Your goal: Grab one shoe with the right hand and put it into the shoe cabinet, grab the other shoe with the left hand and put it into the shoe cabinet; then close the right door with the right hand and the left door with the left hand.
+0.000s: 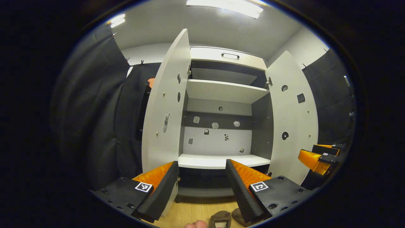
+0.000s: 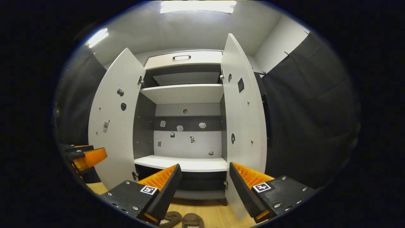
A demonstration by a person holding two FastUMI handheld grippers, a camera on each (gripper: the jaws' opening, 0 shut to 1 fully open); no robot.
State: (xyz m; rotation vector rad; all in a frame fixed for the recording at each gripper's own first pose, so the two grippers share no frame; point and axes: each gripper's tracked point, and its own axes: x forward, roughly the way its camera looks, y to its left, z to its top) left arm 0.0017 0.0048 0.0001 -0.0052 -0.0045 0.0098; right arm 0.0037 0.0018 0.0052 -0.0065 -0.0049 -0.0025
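We judge the task to be at its very start. The cabinet [image 1: 221,104] stands with both doors swung wide: in the left gripper view we see the left door [image 1: 164,107] and the right door [image 1: 292,117] flanking the interior, and nothing lies on any shelf [image 1: 218,161] that we can see. The two shoes [image 2: 182,219] sit side by side on the wooden floor [image 2: 215,213] in front of the cabinet, at the bottom of the right gripper view, below and just ahead of the grippers; their toes also peek in at the bottom of the left gripper view.

The left gripper [image 1: 202,186] is spread wide with nothing between its fingers. The right gripper [image 2: 204,190] is likewise wide apart and empty, and it also appears at the right edge of the left gripper view. Both point at the open cabinet, raised above the shoes.

So every step is left, as far as we can tell: the right gripper has a shoe to take and shelve, the left gripper has the other, and then each door has to be pushed to on its own side.

Counting: two shoes, two doors, two grippers, one cabinet. Inside we count three shelf boards, plus a top panel with one handle [image 1: 230,56]. Several small stickers dot the back wall and doors; we cannot count them surely.
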